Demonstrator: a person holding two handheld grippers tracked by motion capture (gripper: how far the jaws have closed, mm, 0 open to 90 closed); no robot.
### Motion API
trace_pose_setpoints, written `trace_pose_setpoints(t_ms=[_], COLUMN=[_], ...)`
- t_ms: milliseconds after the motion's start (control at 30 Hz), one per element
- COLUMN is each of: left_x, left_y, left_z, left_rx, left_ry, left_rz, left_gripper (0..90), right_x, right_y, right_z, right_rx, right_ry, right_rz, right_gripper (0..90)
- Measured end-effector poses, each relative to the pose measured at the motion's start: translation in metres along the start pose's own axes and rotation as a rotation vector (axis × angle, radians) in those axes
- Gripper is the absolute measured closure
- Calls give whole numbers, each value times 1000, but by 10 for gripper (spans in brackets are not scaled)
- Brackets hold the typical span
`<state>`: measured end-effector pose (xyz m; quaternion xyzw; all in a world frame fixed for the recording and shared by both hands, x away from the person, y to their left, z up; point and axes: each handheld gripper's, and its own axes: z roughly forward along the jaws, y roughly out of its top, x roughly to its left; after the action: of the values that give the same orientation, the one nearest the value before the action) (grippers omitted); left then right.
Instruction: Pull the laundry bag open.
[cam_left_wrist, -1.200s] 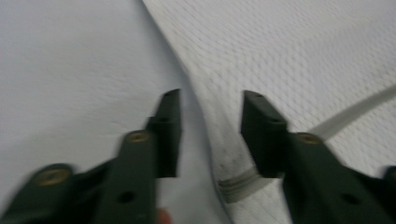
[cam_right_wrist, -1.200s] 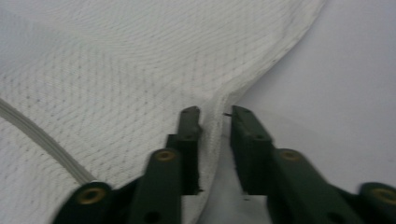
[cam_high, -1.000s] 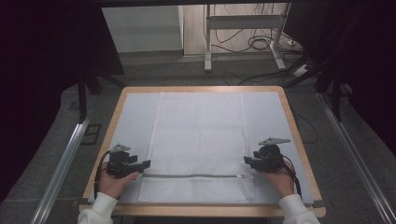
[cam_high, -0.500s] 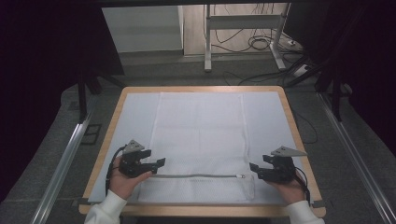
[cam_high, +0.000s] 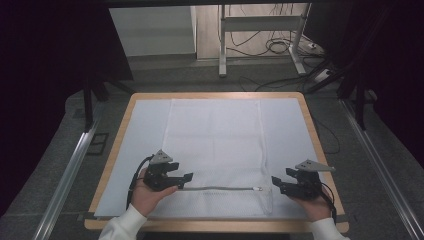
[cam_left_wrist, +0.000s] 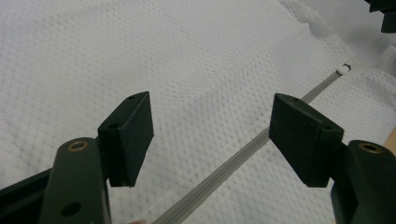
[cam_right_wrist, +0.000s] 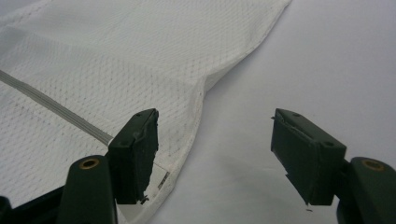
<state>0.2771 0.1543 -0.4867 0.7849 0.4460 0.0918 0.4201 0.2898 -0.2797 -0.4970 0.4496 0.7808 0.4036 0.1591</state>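
Inventory, counted by kind:

- Grippers: two. One left gripper (cam_high: 186, 177), one right gripper (cam_high: 276, 184), each with two black jaws, four jaws in all.
- Hands: two, one left hand (cam_high: 150, 192) and one right hand (cam_high: 311, 205).
- Grey three-cornered plates: two, one on top of each gripper.
- Mesh bags: one, a white mesh bag (cam_high: 215, 145).
- Zippers: one, a grey zipper (cam_high: 220, 188) with one small white pull (cam_left_wrist: 344, 69).
- Tables: one, a wooden-edged table (cam_high: 117, 137).
- White sheets covering the table: one sheet (cam_high: 287, 127).
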Motion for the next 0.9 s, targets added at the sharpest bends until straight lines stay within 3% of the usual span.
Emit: trace_pose_setpoints(t_ms=[367, 633, 900], left_x=[-24, -39, -50], left_y=[7, 11, 15], left_z=[22, 29, 35], left_rx=[39, 38, 44], left_ry=[-60, -126, -140], left_rz=[23, 16, 44], left_gripper=[331, 352, 366], right_x=[-5, -5, -5], right_y=[-1, 0, 2], right_z=[-3, -1, 3], right_rx=[-13, -9, -4], right_ry=[-19, -18, -27], right_rz=[11, 11, -5], right_gripper=[317, 321, 323])
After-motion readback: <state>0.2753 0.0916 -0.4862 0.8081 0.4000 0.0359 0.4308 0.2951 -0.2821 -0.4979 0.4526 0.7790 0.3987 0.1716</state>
